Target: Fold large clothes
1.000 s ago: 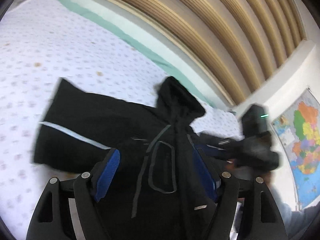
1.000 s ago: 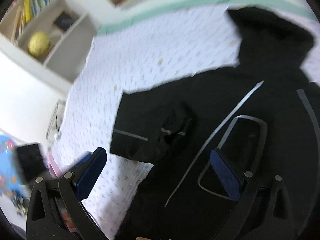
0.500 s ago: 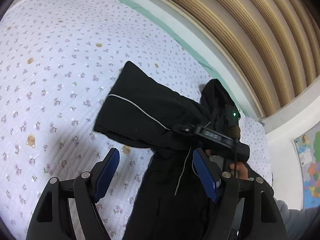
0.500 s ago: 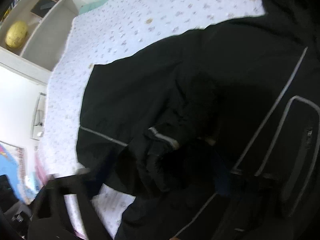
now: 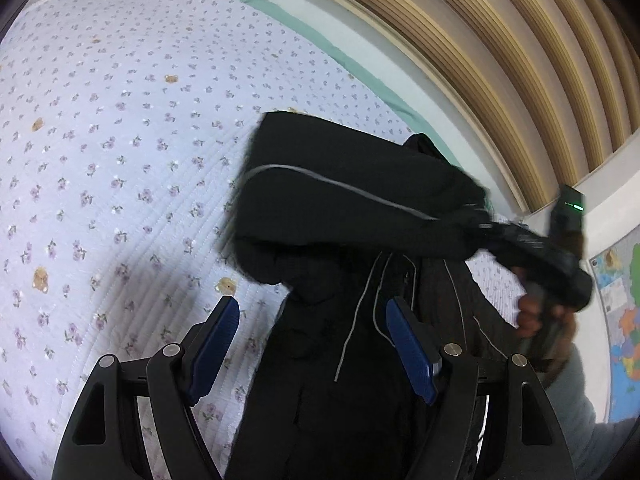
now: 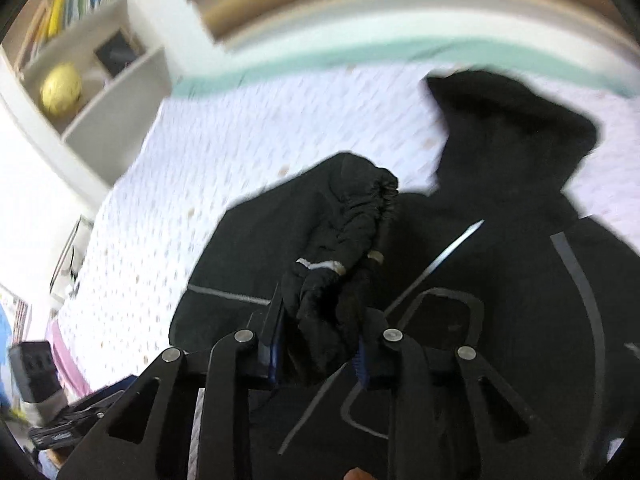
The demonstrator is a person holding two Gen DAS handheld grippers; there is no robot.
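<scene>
A black hooded jacket (image 5: 352, 380) with thin grey stripes lies on a floral bedspread (image 5: 100, 160). My left gripper (image 5: 312, 344) is open and empty, low over the jacket's body. My right gripper (image 6: 320, 344) is shut on the bunched cuff of the jacket's sleeve (image 6: 340, 240) and holds it lifted over the jacket's chest. In the left wrist view the right gripper (image 5: 480, 226) pulls the sleeve (image 5: 340, 196) across above the body. The hood (image 6: 508, 120) lies flat toward the headboard.
A wooden slatted headboard (image 5: 480, 40) and a green sheet edge (image 5: 360, 68) run along the far side of the bed. A white shelf (image 6: 80, 80) with a yellow ball stands at the bed's left. A wall map (image 5: 620, 300) hangs on the right.
My right gripper has closed on the sleeve cuff and lifted it, drawing the sleeve over the jacket's body. My left gripper has pulled back and stayed open.
</scene>
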